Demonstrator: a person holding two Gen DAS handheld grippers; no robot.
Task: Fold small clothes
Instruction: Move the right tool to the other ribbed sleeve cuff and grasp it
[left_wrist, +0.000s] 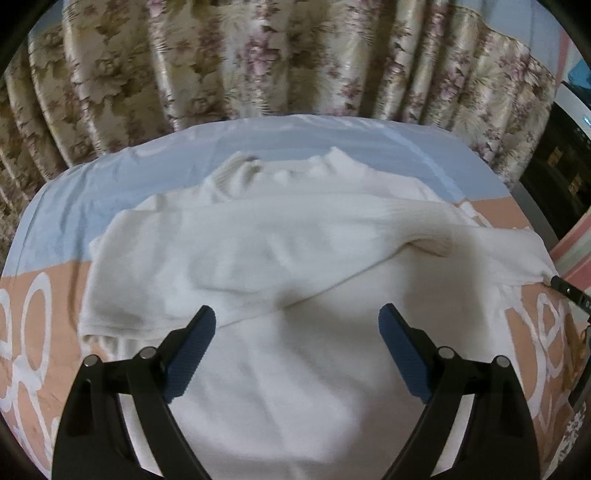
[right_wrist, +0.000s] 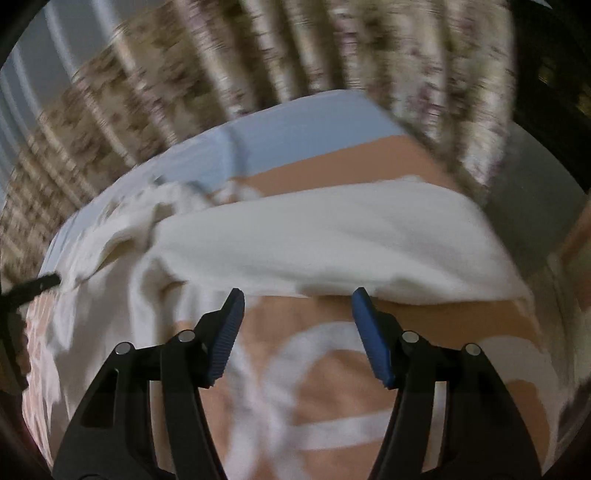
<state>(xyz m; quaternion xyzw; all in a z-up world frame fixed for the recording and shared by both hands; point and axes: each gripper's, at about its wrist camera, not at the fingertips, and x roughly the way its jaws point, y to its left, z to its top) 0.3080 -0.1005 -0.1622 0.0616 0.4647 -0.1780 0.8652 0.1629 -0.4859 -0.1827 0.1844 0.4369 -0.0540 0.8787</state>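
A white knit sweater (left_wrist: 280, 258) lies spread on the bed, collar toward the curtain, with one sleeve folded across its chest. My left gripper (left_wrist: 297, 317) is open and empty, hovering over the sweater's lower body. In the right wrist view the sweater (right_wrist: 332, 243) shows blurred, its right edge lying just beyond my right gripper (right_wrist: 297, 299), which is open and empty above the bedsheet. The right gripper's tip (left_wrist: 561, 286) shows at the sweater's right edge in the left wrist view. The left gripper's tip (right_wrist: 40, 284) shows at the left edge of the right wrist view.
The bedsheet (left_wrist: 55, 206) is light blue at the far side and peach with white loops (right_wrist: 325, 369) at the near side. A floral curtain (left_wrist: 258, 59) hangs behind the bed. A dark cabinet (left_wrist: 565, 158) stands at the right.
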